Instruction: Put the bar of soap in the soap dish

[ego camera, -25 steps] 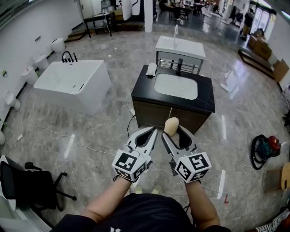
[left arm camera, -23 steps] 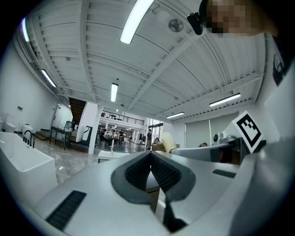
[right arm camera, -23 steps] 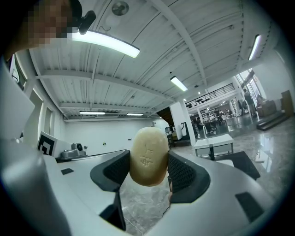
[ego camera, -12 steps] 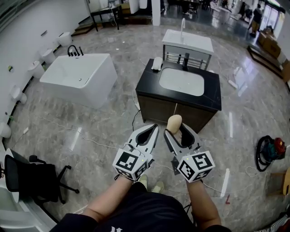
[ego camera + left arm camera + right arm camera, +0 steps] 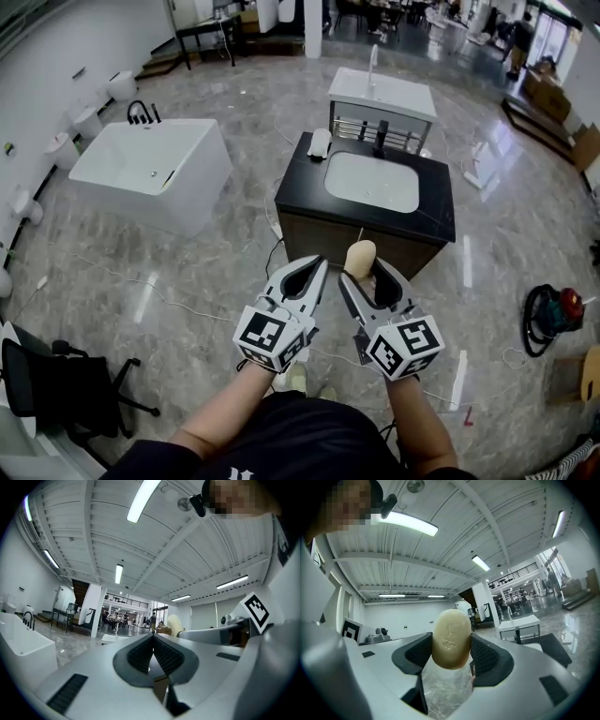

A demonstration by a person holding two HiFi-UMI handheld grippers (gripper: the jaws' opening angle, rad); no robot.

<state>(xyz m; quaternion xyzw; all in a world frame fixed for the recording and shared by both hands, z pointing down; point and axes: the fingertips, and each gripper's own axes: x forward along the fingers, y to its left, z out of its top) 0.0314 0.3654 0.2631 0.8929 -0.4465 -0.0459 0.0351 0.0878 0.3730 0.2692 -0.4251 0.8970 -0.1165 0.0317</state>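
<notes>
A cream oval bar of soap point(image 5: 360, 255) point(image 5: 451, 638) stands upright between the pads of my right gripper point(image 5: 362, 269) point(image 5: 451, 643), which is shut on it at chest height. Beside it, my left gripper point(image 5: 317, 264) point(image 5: 153, 637) is shut with nothing in it. In the left gripper view the soap point(image 5: 174, 624) pokes up to the right. Ahead on the floor is a vanity with a black counter point(image 5: 439, 202) and a white basin point(image 5: 371, 181). A small white soap dish point(image 5: 320, 142) sits at the counter's far left corner, well beyond both grippers.
A black tap point(image 5: 381, 134) rises behind the basin. A white bathtub point(image 5: 150, 169) is to the left and a white washstand point(image 5: 380, 98) stands behind the vanity. An office chair point(image 5: 56, 384) is at lower left. Cables and a tool point(image 5: 548, 314) lie on the marble floor.
The view has shifted slightly, with the vanity drifting a little in frame. Both grippers keep the same pose, and the soap stays in the right one.
</notes>
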